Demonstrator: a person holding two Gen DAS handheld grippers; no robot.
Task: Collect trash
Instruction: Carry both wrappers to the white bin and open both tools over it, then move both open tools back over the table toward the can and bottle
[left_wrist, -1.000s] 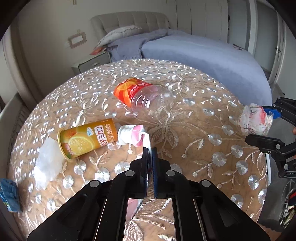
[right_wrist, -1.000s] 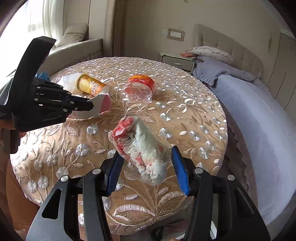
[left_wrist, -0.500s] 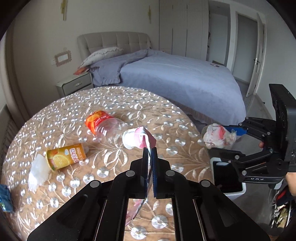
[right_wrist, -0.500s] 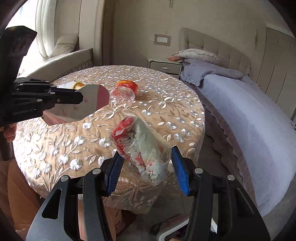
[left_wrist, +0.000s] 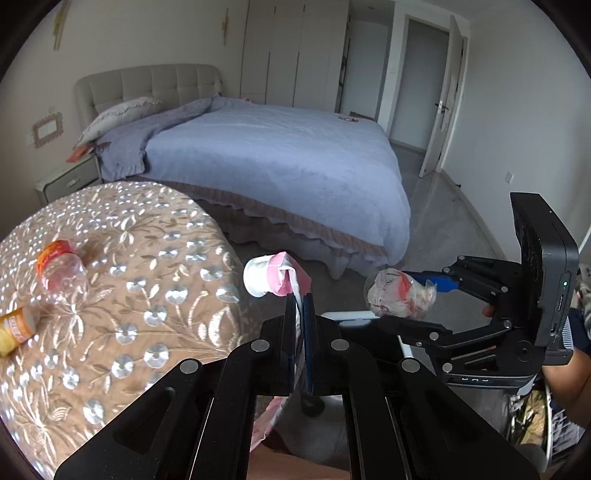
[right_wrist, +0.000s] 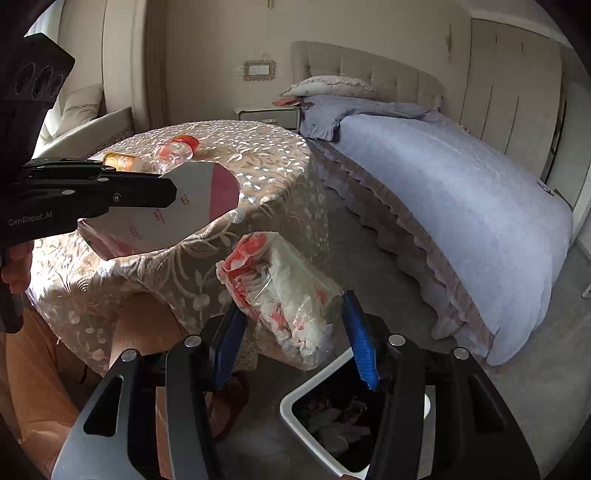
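Two grippers, each holding trash.
Left gripper (left_wrist: 300, 299) pinches a pink pouch (left_wrist: 275, 274); right gripper (right_wrist: 291, 328) hugs a crinkly bag (right_wrist: 284, 291), bin (right_wrist: 332, 417) at 6 o'clock.

You have a flat pink-and-white pouch (right_wrist: 195, 206) pinched in your left hand-held gripper (left_wrist: 303, 306) and a crumpled clear bag (right_wrist: 291, 295) with red-and-white scraps between the blue pads of your right hand-held gripper (right_wrist: 295, 339), just above a white bin (right_wrist: 295, 402). An empty bottle (left_wrist: 61, 269) and an orange can (left_wrist: 14, 326) lie sideways on the worktop (left_wrist: 155, 236).

soft daylight enters from the left; tablecloth (right_wrist: 258, 158) sequins glare, fisheye edges bend and darken.
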